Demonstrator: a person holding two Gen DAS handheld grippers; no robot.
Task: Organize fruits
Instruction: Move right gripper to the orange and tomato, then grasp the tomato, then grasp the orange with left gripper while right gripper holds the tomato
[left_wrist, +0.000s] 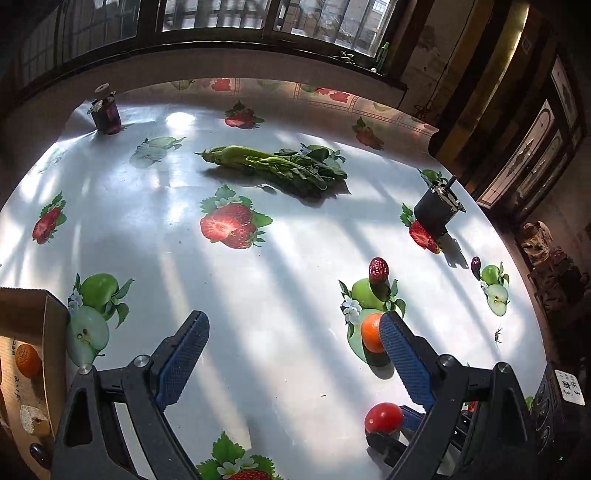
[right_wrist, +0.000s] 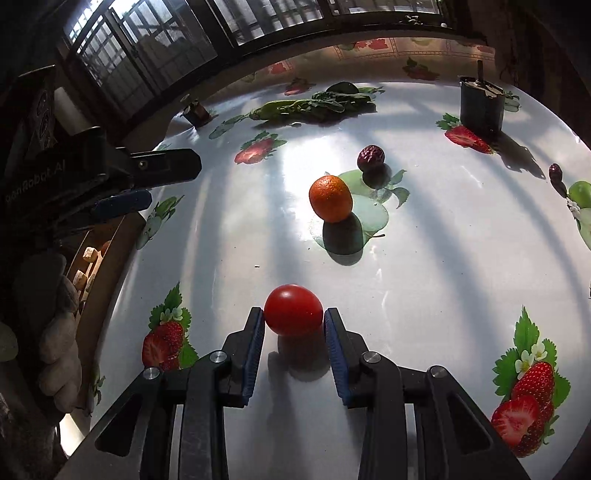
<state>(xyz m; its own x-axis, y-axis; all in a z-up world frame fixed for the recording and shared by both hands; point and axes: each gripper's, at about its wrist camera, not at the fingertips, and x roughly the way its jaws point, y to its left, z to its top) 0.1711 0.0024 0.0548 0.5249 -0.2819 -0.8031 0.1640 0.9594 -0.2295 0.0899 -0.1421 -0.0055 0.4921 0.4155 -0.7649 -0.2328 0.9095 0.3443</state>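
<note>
My right gripper (right_wrist: 294, 320) is shut on a red cherry tomato (right_wrist: 293, 309), held low over the table; the tomato also shows in the left wrist view (left_wrist: 383, 417). My left gripper (left_wrist: 291, 334) is open and empty above the table. A small orange (right_wrist: 330, 198) lies beyond the tomato, by the left gripper's right finger (left_wrist: 371, 331). A red date (right_wrist: 370, 157) lies behind it (left_wrist: 378, 270). A second dark date (right_wrist: 555, 173) lies far right (left_wrist: 475, 266). A cardboard box (left_wrist: 48, 332) at the left holds an orange (left_wrist: 27, 360) and other pieces.
Leafy greens (left_wrist: 280, 164) lie at the table's far middle. A black motor block (left_wrist: 436, 210) stands at the right, a small dark jar (left_wrist: 106, 112) at the far left. The fruit-print tablecloth (left_wrist: 258, 277) covers the round table. A gloved hand (right_wrist: 55, 325) holds the left gripper.
</note>
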